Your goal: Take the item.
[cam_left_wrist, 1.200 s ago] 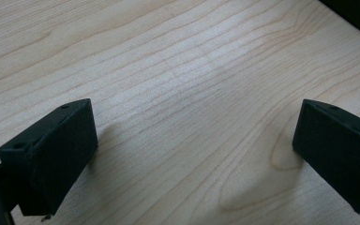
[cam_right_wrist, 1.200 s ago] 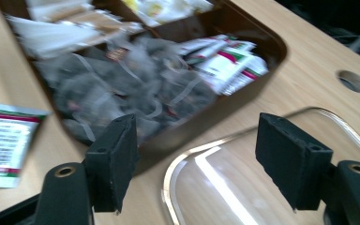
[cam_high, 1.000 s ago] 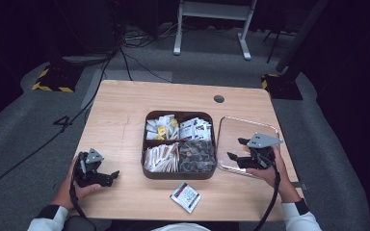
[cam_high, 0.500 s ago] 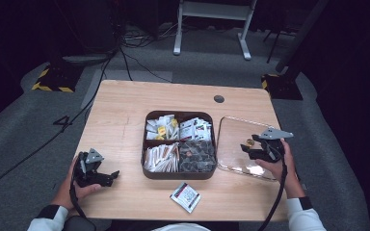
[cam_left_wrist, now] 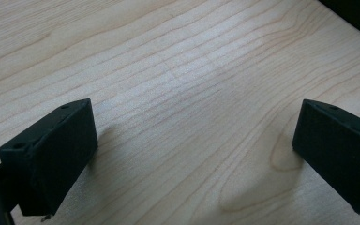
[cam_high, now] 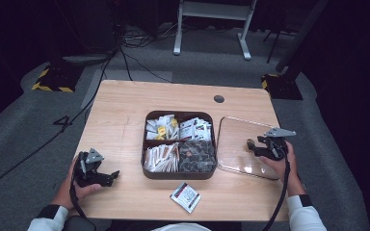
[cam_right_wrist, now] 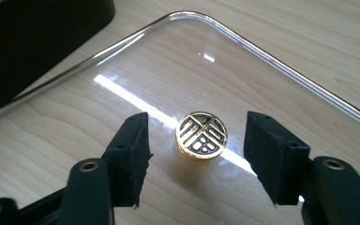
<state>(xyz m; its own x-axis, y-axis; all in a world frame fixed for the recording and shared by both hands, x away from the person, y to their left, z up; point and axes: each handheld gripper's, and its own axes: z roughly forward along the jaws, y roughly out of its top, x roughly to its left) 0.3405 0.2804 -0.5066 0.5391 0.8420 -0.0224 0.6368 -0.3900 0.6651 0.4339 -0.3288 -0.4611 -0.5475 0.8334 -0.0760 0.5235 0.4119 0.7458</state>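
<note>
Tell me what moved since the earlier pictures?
The right gripper slid rightward and down over the clear lid; its jaws have just been closing around the gold knob, not yet touching. The left gripper, box and packet stayed put.

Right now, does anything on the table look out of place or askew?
One sachet lies loose on the table, tilted, in front of the compartment box, apart from the sorted packets inside. The clear lid is off, flat beside the box, with the right tongs open around its gold knob.
</note>
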